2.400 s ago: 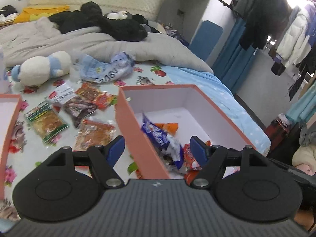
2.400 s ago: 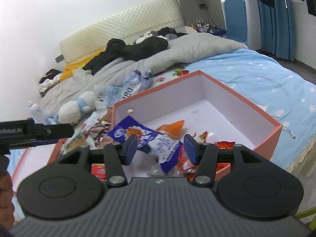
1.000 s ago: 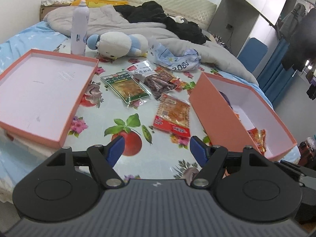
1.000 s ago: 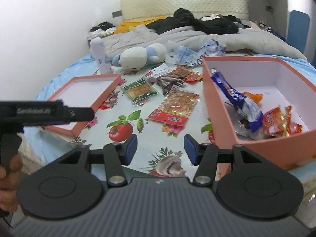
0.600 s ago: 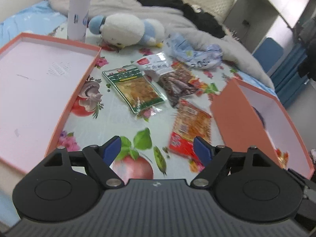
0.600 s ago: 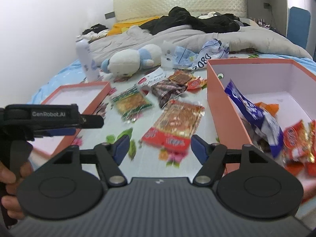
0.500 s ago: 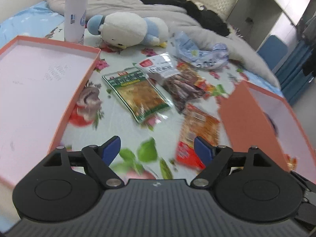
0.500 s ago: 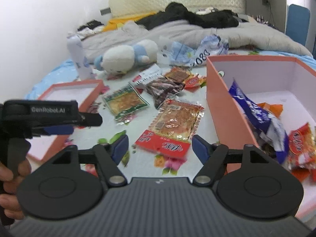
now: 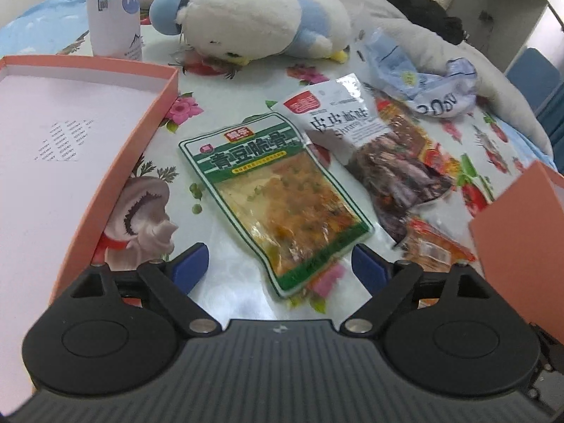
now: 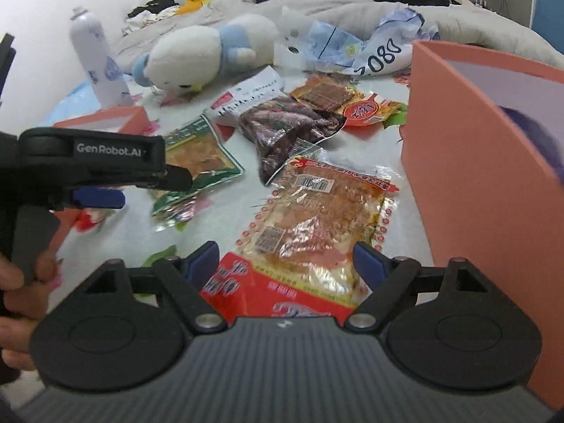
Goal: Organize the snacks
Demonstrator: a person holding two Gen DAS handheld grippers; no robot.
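- Since the earlier views, both grippers have been brought away from the deep salmon-pink cardboard box [image 10: 493, 162] and lowered over the loose packets on the flowered plastic tablecloth [image 9: 225, 105]; both sets of jaws have just been opening, with nothing pressed between them.
- The left gripper [image 9: 278, 264] is held with its blue pads spread apart, framing the lower end of the green-bordered clear packet of yellow snack [image 9: 278, 197], which lies flat and is not yet touched.
- The right gripper [image 10: 283, 259] is likewise spread wide over the red-edged clear packet of orange snack [image 10: 313, 225], which lies flat just beside the box wall.
- A dark purple foil packet [image 10: 282, 130] and small orange-red packets [image 10: 352, 102] are left near the box; blurred blue wrapping, probably a snack already stowed, is seen inside it.
- The shallow salmon-pink lid [image 9: 70, 141] lies to the left, and a white and blue plush toy [image 9: 253, 17] and a white spray bottle [image 9: 112, 7] stand behind.
- Risk, as judged: flat, slippery film could be pushed along the glossy cloth rather than pinched, or the cloth itself could be caught.
- The right packet could be snagged on the close box wall when lifted.
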